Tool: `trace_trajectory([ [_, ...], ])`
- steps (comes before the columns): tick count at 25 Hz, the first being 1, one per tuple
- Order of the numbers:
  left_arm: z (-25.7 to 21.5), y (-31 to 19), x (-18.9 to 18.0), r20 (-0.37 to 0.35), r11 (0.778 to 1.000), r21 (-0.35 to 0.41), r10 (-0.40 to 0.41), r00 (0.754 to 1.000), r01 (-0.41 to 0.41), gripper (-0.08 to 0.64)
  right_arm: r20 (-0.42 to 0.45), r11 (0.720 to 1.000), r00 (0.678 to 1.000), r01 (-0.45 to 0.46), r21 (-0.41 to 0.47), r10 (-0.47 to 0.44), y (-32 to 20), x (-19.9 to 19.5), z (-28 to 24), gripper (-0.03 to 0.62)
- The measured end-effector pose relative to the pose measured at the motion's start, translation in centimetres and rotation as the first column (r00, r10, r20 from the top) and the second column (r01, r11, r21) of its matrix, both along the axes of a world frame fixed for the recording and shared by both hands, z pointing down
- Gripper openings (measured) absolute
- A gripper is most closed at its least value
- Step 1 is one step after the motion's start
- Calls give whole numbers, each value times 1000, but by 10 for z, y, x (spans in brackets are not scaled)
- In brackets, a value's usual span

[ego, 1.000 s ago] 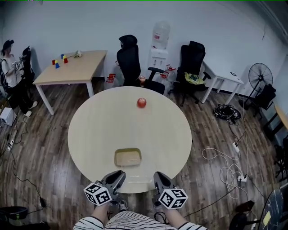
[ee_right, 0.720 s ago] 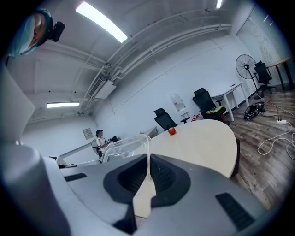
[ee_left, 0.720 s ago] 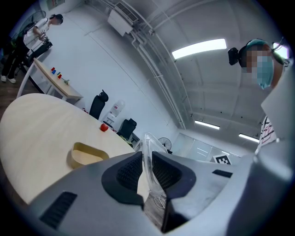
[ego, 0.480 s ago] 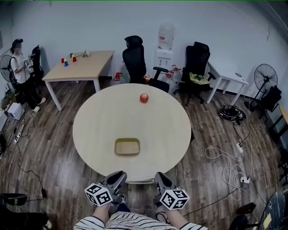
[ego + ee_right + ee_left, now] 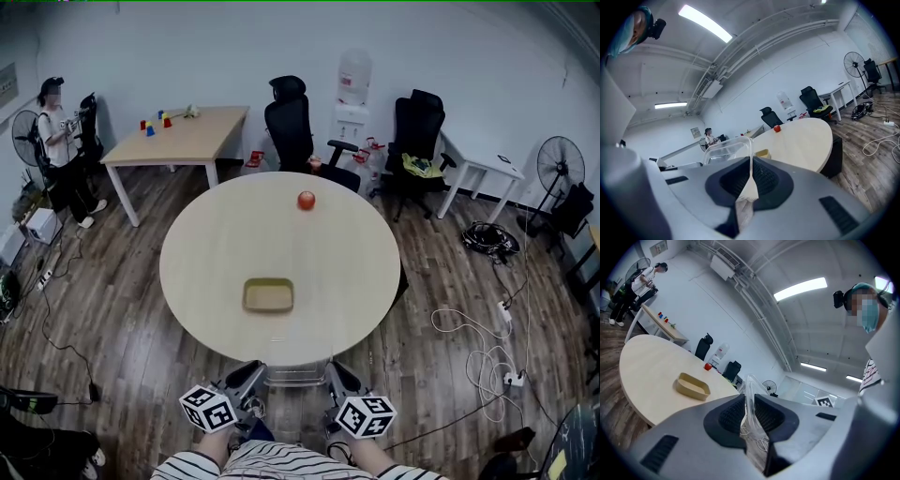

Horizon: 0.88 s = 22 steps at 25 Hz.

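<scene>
Backed off the table (image 5: 225, 253), left gripper (image 5: 749, 399) and right gripper (image 5: 751, 161) jaws clamp clear container (image 5: 723, 149).

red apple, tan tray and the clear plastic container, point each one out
red apple (image 5: 306, 200): head view, middle of the fruit.
tan tray (image 5: 269, 296): head view, its bare floor.
clear plastic container (image 5: 724, 149): right gripper view, its see-through side wall.

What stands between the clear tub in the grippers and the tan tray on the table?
Nothing visible. The left gripper and right gripper clamp the tub by the near edge of the table; only tabletop separates it from the tray. The apple lies beyond.
</scene>
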<state>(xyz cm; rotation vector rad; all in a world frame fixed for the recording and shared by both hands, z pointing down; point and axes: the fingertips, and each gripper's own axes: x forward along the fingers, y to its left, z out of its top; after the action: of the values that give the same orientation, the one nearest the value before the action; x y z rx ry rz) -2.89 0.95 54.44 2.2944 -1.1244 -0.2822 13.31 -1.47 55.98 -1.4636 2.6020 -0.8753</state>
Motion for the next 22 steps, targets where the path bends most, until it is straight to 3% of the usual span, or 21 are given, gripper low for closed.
trace_trajectory([
  [22, 6, 27, 0, 0, 999, -2, -46, 999, 46, 81, 0, 999, 999, 36, -14, -36, 23, -1, 10, 38],
])
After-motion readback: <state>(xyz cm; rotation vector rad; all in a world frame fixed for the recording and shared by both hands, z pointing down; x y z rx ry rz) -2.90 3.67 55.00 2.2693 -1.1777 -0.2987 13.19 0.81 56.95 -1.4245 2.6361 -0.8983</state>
